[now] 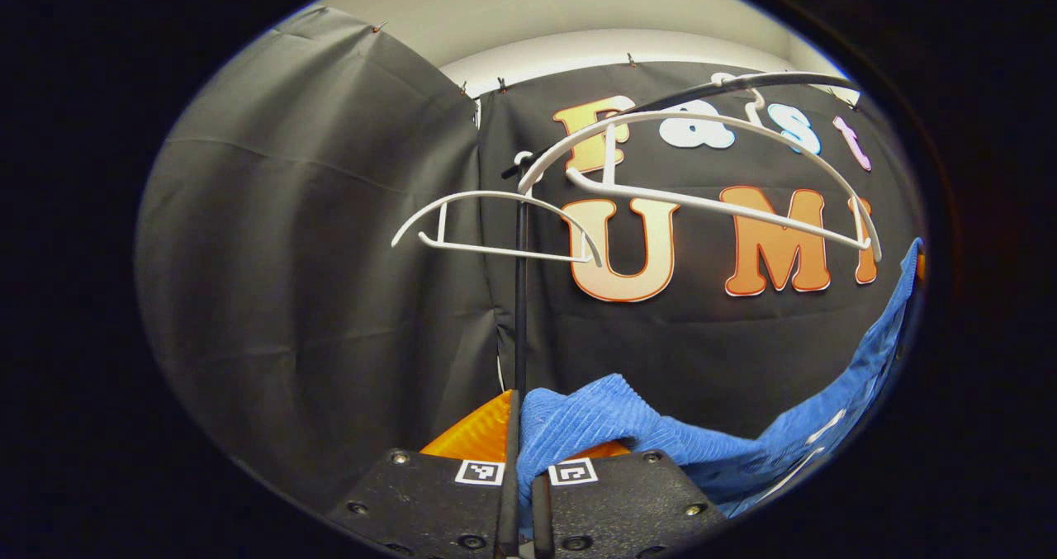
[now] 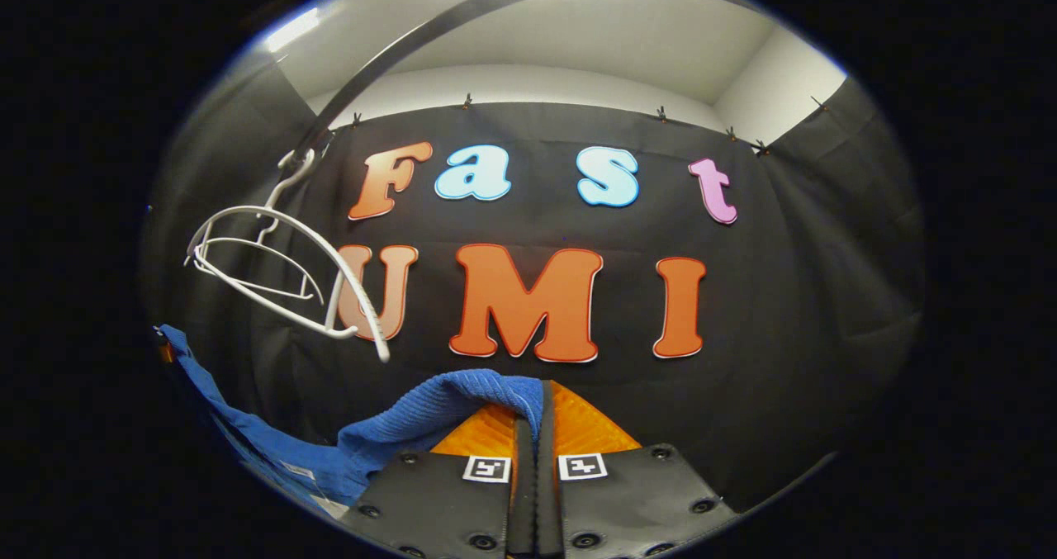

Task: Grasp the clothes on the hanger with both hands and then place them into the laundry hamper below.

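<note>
Both claws are pinching the blue cloth right now. In the left gripper view the left gripper (image 1: 522,480) is clenched, its two fingers squeezing one bunched end of the blue cloth (image 1: 594,427). In the right gripper view the right gripper (image 2: 533,460) is clenched too, and it is biting the other end of the same cloth (image 2: 446,406). Between the two claws the cloth is sagging in a long loop, off toward the side of each view.

The cloth is hanging free of the white hangers (image 1: 702,171), which are dangling bare from the dark rail (image 2: 396,47) above. So the lifting-off part looks done, I think, and the putting-down part is next. The hamper is somewhere lower down, out of sight.

To do this well, both claws should be going down together, keeping the same squeeze, so neither end is slipping out. They should be staying away from the hanger tips, which could be snagging the cloth.

Behind it all the black cloth wall (image 1: 330,253) is hanging, pinned up under a pale ceiling (image 2: 578,39).
</note>
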`<state>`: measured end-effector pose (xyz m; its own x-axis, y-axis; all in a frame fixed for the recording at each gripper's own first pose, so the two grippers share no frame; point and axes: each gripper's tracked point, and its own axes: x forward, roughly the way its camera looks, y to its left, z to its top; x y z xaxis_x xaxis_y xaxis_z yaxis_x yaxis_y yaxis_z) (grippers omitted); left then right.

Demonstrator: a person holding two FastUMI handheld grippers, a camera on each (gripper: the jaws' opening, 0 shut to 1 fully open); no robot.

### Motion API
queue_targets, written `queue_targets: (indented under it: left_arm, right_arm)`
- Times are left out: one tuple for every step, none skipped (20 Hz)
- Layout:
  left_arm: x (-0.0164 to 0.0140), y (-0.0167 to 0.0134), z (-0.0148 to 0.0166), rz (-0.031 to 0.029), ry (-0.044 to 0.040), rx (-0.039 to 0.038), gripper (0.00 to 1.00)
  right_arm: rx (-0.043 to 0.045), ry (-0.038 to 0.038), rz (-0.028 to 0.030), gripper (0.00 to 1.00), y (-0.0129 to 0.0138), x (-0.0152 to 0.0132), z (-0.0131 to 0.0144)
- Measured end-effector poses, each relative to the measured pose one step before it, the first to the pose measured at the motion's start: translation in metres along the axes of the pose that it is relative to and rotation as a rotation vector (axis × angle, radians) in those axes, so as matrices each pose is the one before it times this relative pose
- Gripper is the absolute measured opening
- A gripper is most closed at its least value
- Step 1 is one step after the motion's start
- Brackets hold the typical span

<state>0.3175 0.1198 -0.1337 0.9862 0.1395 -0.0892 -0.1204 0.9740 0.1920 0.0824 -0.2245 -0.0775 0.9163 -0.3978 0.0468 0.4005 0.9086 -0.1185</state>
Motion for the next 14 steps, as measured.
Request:
queue_targets:
  left_arm:
    - [-0.00324, -0.00378, 0.00138, -0.00879, -0.00348, -0.00158, 0.06]
    - [-0.00233, -0.00476, 0.00091, -0.00891, -0.00130, 0.00153, 0.08]
    - [-0.00010, -0.00283, 0.00067, -0.00656, 0.00136, 0.00219, 0.08]
    - [-0.00066, -0.00499, -0.00047, -0.01387, 0.00187, -0.00262, 0.08]
    - [-0.00143, -0.00704, -0.00221, -0.02075, 0.00613, -0.00994, 0.08]
    - [-0.00001, -0.00762, -0.00275, -0.02270, 0.01233, -0.01400, 0.08]
    - [-0.00327, -0.00899, -0.00187, -0.02144, 0.01630, -0.01345, 0.08]
    - [-0.00227, -0.00735, -0.00336, -0.01984, 0.01848, -0.01298, 0.08]
    - [-0.00043, -0.00594, -0.00395, -0.02061, 0.02098, -0.01469, 0.08]
    - [-0.00174, -0.00876, -0.00584, -0.02672, 0.02479, -0.02045, 0.08]
    - [-0.00239, -0.01052, -0.00646, -0.03237, 0.03347, -0.02510, 0.08]
    - [-0.00117, -0.00872, -0.00843, -0.02714, 0.03576, -0.02243, 0.07]
    - [-0.00430, -0.00665, -0.00885, -0.01757, 0.03539, -0.01853, 0.09]
    - [-0.00306, -0.00611, -0.00901, -0.01348, 0.03666, -0.02008, 0.09]
  right_arm:
    - [0.00387, 0.00165, 0.03451, 0.08, 0.00940, -0.00197, -0.00173]
    - [0.00327, 0.00095, 0.03836, 0.08, 0.01238, -0.00139, -0.00006]
    - [0.00462, 0.00361, 0.04089, 0.08, 0.01560, -0.00185, -0.00210]
    - [0.00659, 0.00540, 0.04066, 0.08, 0.01619, -0.00226, -0.00355]
    - [0.01112, 0.00876, 0.04046, 0.08, 0.01473, -0.00241, -0.00546]
    - [0.01367, 0.01411, 0.03656, 0.08, 0.01349, -0.00147, -0.00692]
    - [0.01704, 0.01605, 0.03718, 0.08, 0.01375, -0.00043, -0.00792]
    - [0.01744, 0.01740, 0.03563, 0.08, 0.01230, 0.00029, -0.00778]
    - [0.01464, 0.01940, 0.03565, 0.08, 0.01050, -0.00117, -0.00790]
    - [0.01049, 0.02218, 0.03877, 0.08, 0.01195, 0.00209, -0.00825]
    - [0.00706, 0.02752, 0.03058, 0.08, 0.00825, 0.00286, -0.01118]
    - [0.00950, 0.02627, 0.02054, 0.08, 0.00628, 0.00200, -0.01298]
    - [0.01503, 0.02257, 0.01446, 0.08, 0.00320, 0.00134, -0.01254]
    - [0.01722, 0.02171, 0.01232, 0.08, 0.00271, 0.00405, -0.00892]
